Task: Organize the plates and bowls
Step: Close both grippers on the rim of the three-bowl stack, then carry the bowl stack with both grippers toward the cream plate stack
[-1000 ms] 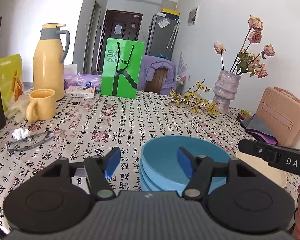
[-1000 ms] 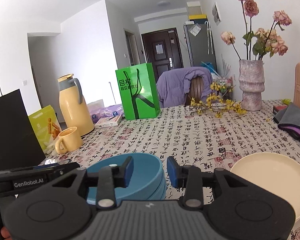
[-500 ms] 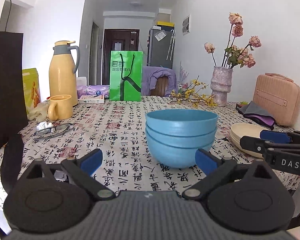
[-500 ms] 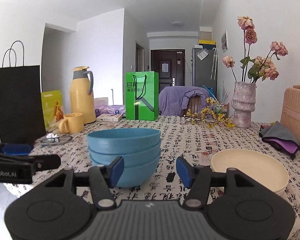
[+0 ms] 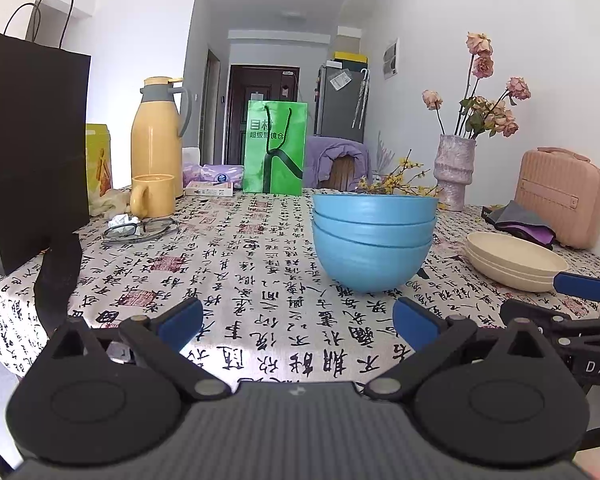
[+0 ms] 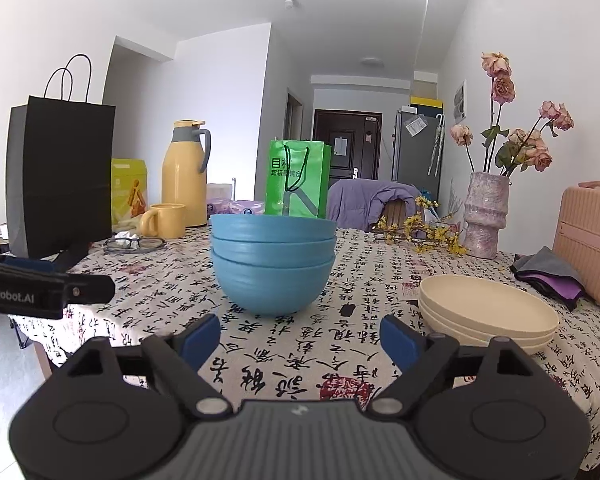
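Both my claws are spread wide with nothing held: left gripper point(image 5: 296, 318), right gripper point(image 6: 300, 336), low at the table's near edge. Just beyond, three nested blue bowls point(image 6: 273, 266) and, to their right, stacked cream plates point(image 6: 486, 318) look sorted already, so I'd judge stacking done, next move only a check or retreat. Readable: "GenRobot.AI" on the left gripper, "DAS" on the right; far back, green bag point(image 5: 275, 147) with Chinese print.

Three blue bowls point(image 5: 374, 236) point(image 6: 273, 262) are sitting nested upright in a single stack on the patterned tablecloth near the table's front edge, the upper two tilting slightly within the lowest. To their right, and well apart from them, cream plates point(image 5: 514, 256) point(image 6: 486, 314) are resting in a low, neat stack of three, rims facing up, closer to the table's right side. Both stacks are standing free, with nothing touching them.
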The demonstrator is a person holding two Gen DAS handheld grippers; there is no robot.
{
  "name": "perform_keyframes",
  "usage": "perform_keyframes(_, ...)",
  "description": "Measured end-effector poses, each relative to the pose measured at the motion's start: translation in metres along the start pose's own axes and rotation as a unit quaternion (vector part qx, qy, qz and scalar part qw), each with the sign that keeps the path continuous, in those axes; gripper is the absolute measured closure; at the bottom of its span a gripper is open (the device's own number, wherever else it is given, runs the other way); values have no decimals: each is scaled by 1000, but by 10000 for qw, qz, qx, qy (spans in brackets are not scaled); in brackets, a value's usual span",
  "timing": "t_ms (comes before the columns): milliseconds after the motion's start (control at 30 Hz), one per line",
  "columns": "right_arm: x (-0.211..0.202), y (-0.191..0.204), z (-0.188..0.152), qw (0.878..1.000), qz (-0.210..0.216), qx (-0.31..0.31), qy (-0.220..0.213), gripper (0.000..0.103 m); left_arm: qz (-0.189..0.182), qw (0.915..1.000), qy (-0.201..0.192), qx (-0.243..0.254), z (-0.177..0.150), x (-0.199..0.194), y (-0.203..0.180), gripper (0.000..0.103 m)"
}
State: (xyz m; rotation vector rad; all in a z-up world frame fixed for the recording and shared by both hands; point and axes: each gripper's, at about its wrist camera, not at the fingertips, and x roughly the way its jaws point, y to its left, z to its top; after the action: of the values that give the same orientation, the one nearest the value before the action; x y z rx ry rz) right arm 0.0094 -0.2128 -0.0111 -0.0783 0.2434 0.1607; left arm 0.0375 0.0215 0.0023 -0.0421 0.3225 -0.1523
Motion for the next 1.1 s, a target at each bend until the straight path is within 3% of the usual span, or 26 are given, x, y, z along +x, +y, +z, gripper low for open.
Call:
perform_keyframes(633,21,-12,9,9996,-103,261,98,16,65,9999,12,-115,19,21,8,0)
perform_keyframes(867,45,-29,33,9967,102,784,209,16,-32,9999,42,-86,43,48,3,0)
perform_keyframes(967,64,-42,51,9936,241,1070,288,16,-118,9998,156,-101,65,72,2,0)
perform_keyframes(1100,107,-60,80,9871,322,1444,620,16,-503,9948,699,-544,100,119,13,0)
